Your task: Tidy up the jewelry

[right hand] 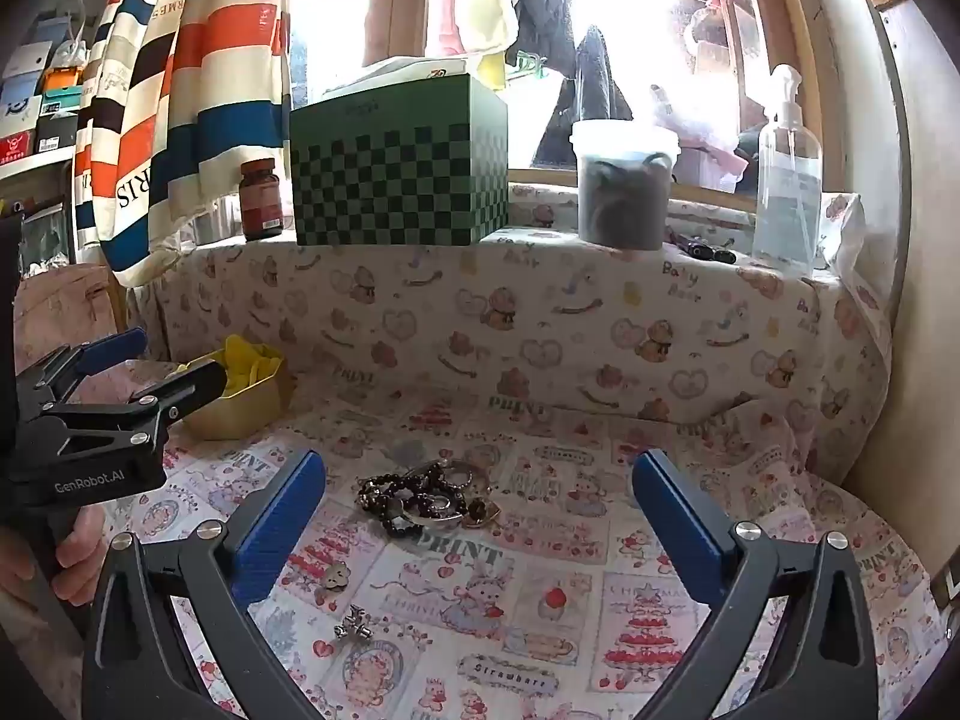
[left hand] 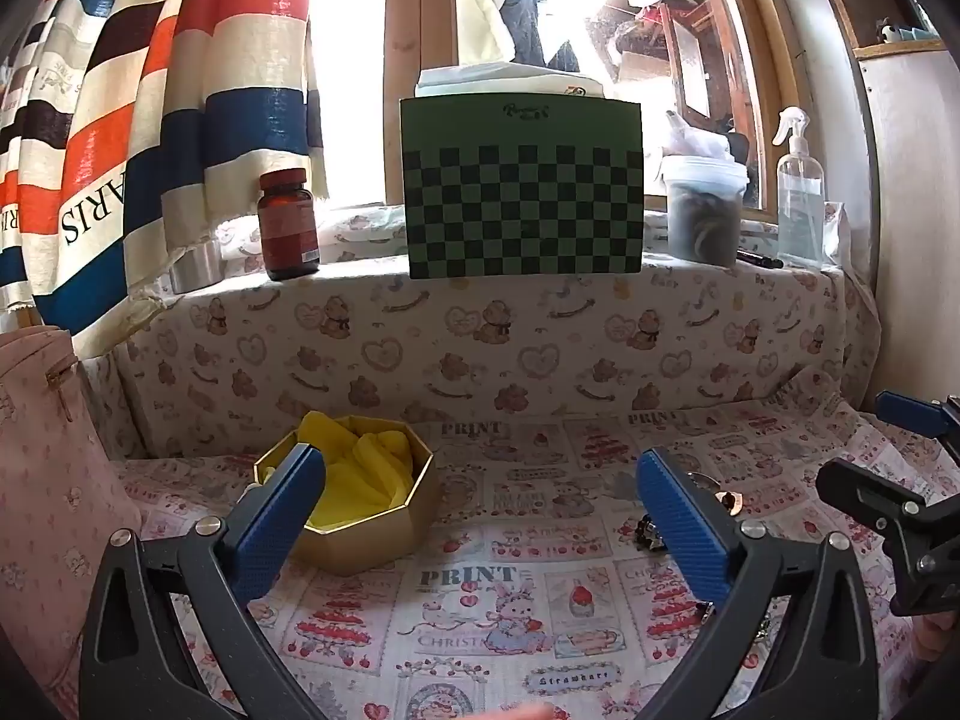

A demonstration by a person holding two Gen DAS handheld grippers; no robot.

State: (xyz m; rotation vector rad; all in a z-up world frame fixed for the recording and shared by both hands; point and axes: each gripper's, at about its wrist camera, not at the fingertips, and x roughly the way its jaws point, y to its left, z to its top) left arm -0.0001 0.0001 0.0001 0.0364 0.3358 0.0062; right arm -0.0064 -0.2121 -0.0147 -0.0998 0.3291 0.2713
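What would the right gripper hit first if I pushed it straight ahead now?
Probably the jewelry pile: it lies on the tablecloth between the open fingers of the right gripper, just ahead. Height above the cloth is unclear; higher, it would pass over.

We hold our left gripper [left hand: 480,480] level and low, its blue fingers [left hand: 282,516] spread wide with nothing between them. Our right gripper [right hand: 480,480] sits the same way, jaws wide apart and empty. In the right wrist view our left hand [right hand: 66,558] wraps the left gripper's handle; each gripper shows at the other's edge.
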